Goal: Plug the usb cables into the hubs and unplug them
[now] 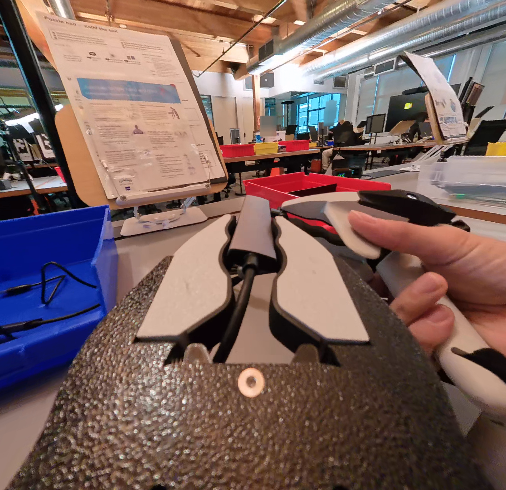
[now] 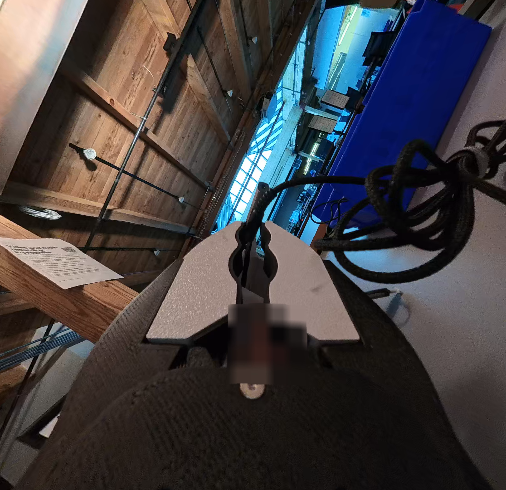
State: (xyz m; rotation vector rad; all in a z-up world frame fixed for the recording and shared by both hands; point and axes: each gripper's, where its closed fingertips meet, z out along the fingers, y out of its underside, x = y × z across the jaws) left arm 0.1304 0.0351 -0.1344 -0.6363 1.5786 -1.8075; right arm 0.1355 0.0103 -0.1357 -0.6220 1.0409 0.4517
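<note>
left claw point(image 1: 252, 230) clamps the hub point(image 1: 253, 230) steady, port outward, so the right claw point(image 2: 253, 230), clamped on the cable point(image 2: 315, 182), can meet it.

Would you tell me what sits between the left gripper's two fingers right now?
In the left wrist view, the grey hub is clamped between the left gripper fingers, its black cable trailing back toward the camera. Nothing else lies between them.

Grey slim hub point(image 1: 253, 227) clamped lengthwise between tongs, black braided cable point(image 2: 410, 203) coiled, plug pinched.
</note>
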